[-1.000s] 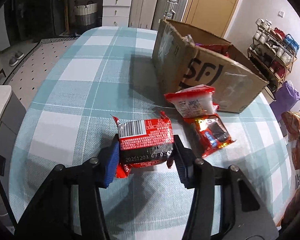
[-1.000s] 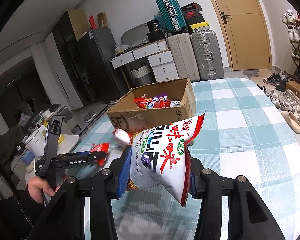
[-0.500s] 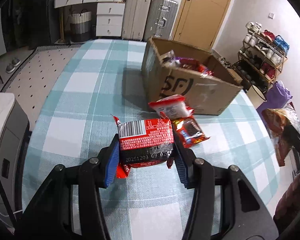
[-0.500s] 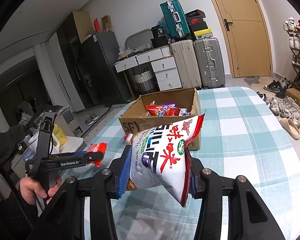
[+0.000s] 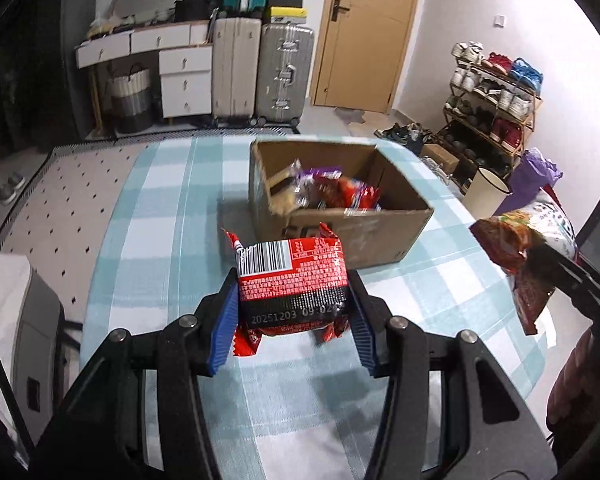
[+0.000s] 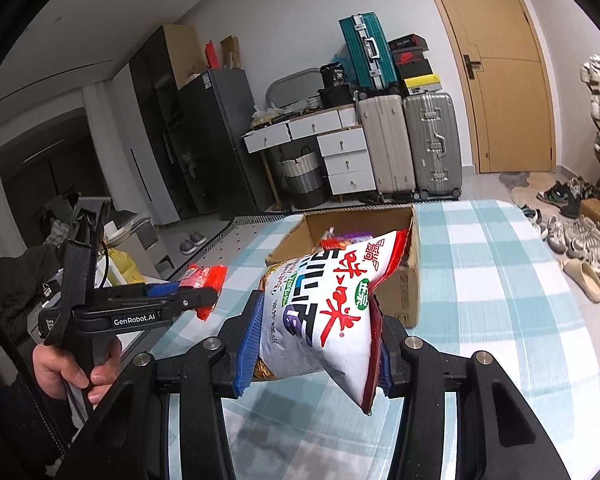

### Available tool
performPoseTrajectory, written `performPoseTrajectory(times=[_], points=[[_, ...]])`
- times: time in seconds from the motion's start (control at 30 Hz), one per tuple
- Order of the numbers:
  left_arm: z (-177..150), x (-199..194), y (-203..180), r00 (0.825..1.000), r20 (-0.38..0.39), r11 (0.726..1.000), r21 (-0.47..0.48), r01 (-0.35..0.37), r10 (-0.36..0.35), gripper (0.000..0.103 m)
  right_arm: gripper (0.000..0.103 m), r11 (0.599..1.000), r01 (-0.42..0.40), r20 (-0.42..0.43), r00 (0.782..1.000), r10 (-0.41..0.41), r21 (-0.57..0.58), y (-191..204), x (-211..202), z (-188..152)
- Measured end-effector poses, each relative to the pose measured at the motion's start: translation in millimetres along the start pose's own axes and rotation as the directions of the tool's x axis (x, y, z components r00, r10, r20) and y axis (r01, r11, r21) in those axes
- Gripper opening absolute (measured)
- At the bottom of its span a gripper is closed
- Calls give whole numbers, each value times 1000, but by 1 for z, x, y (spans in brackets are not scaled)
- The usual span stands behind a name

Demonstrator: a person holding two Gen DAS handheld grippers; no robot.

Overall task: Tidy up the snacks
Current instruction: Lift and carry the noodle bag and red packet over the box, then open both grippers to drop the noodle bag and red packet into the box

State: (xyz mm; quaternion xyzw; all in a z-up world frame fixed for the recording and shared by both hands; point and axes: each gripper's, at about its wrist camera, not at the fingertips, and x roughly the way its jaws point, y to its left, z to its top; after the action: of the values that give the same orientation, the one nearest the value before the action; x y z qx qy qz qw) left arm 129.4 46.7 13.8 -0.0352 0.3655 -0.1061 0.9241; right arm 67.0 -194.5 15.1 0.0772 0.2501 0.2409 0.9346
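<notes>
A checked table (image 5: 152, 240) holds an open box (image 5: 380, 232) with snacks (image 5: 340, 192) inside. The right gripper (image 6: 314, 344) squeezes a big white bag (image 6: 324, 312) near the box. The left gripper (image 5: 292, 320) squeezes a small red pack (image 5: 292, 280), box just behind

A wooden door (image 5: 366, 32) stands shut in the far wall. Left of it are two upright suitcases (image 5: 262, 68) (a teal one stacked above), then white drawers (image 5: 184, 82); right of it, what looks like a shoe rack (image 5: 494, 100).
</notes>
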Motion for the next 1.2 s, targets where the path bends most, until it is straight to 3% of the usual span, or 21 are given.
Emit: performPoseTrajectory(times=[0.2, 0.67, 1.0, 1.2], points=[[28, -2, -8, 999, 21, 999, 18, 36, -37, 47, 47, 1000, -8, 9, 1000, 9, -24, 2, 7, 28], [102, 36, -22, 997, 24, 995, 66, 69, -71, 47, 47, 998, -6, 7, 1000, 7, -68, -12, 48, 97], [143, 91, -21, 994, -29, 993, 46, 107, -106, 47, 47, 996, -13, -37, 999, 10, -84, -31, 103, 131], [155, 127, -17, 995, -49, 994, 47, 94, -91, 47, 47, 996, -2, -68, 998, -4, -85, -46, 134, 141]])
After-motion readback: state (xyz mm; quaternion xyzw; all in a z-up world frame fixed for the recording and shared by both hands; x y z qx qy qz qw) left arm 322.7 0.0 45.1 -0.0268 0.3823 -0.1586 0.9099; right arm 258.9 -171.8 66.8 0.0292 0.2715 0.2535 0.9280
